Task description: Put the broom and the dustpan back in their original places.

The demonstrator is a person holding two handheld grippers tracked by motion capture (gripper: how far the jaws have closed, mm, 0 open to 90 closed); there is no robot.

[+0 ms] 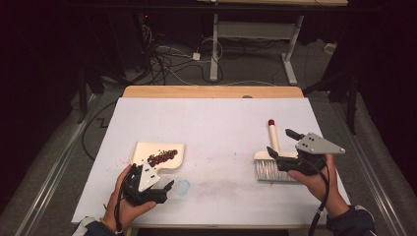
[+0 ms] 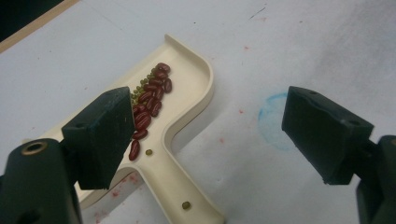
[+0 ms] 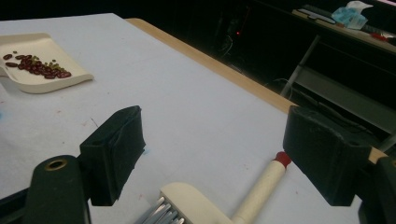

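Right now both claws hang open over their tools, gripping nothing. The left claw (image 1: 164, 189) sits above the handle of the dustpan (image 2: 187, 93), which lies on the table (image 1: 221, 123) holding the beans (image 2: 149, 100). The right claw (image 1: 280, 142) straddles the brush (image 1: 271, 162). Next, I'd judge, each must lower and close on its handle.

The bench (image 1: 211, 113) is covered with a white sheet, its wooden edge (image 1: 212, 91) showing at the far side. Beyond it the room is dark. A grey floor (image 1: 246, 69) carries a tangle of cables (image 1: 167, 61) and the white legs of another table (image 1: 255, 44). Metal rails (image 1: 54, 162) run along both sides.
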